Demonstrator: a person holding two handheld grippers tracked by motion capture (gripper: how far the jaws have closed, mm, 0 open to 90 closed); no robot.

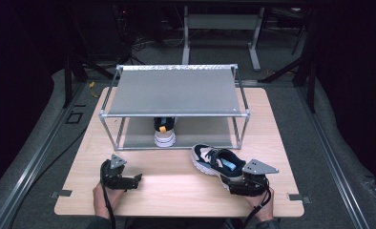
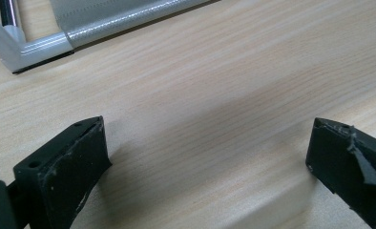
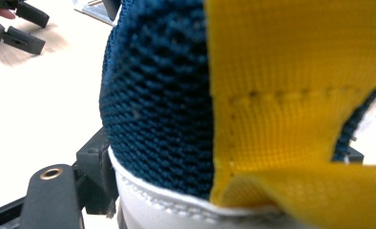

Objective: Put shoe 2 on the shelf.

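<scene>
One shoe (image 1: 165,133) already sits on the lower shelf of the rack (image 1: 174,90), heel with the yellow tab facing the person, so I'd call this about half done. Second shoe (image 1: 214,162) is on the table (image 1: 176,191) just in front of the rack's right front leg, toe angled toward the rack, heel toward the person's right hand. Right gripper (image 1: 245,183) is at that heel: in the right gripper view the navy mesh and yellow pull tab (image 3: 296,95) sit right between the jaws, one black jaw hard against the left side of the heel, the far jaw mostly hidden behind the tab. Looks like a pinch on the heel, though I can't confirm full contact on the hidden side. Left gripper (image 1: 129,181) is parked low over bare table at front left, jaws spread wide with nothing between them, rack corner off ahead of it. Left to do, as I judge it: lift the second shoe, slide it onto the lower shelf beside the first, let go
</scene>
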